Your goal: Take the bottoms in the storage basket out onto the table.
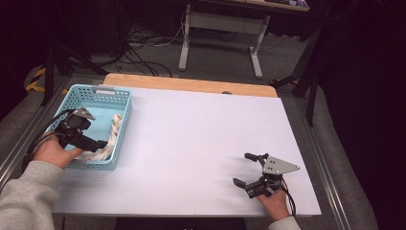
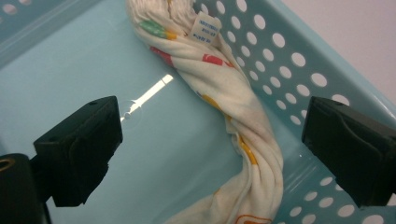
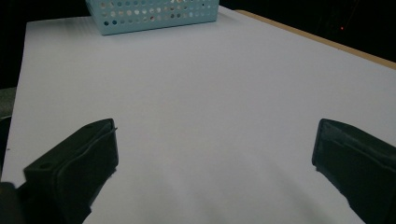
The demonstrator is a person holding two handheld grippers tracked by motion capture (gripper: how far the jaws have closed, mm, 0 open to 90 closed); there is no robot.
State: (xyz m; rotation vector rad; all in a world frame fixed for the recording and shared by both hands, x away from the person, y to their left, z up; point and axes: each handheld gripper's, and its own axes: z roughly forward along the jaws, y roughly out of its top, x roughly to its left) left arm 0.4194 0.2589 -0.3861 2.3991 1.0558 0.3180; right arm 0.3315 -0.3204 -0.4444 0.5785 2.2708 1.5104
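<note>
L gripper (image 1: 91,142) sits inside the light-blue perforated basket (image 1: 125,103), jaws spread wide w/ nothing between the pads. Just ahead of it, running between the 2 jaws and closer to the right-hand one in the left gripper view, lies a twisted cloth (image 2: 233,116): cream/off-white fabric wound into a rope-like roll, w/ small red, orange, yellow and green printed marks and a white sewn-in label (image 2: 206,28) at its far end, text too small to read. Cloth rests on the basket floor and leans against the holed side wall (image 2: 299,60). It is not touching either pad.

In the high view the cloth (image 1: 113,132) runs along the basket wall on the side toward the table centre, near end beside the L gripper's tips.

R gripper (image 1: 248,169) is well apart from the basket, over the bare white table sheet (image 1: 201,134), jaws also wide, empty. Ahead of it, far off, the basket (image 3: 154,16) stands at the sheet's far end.
</note>
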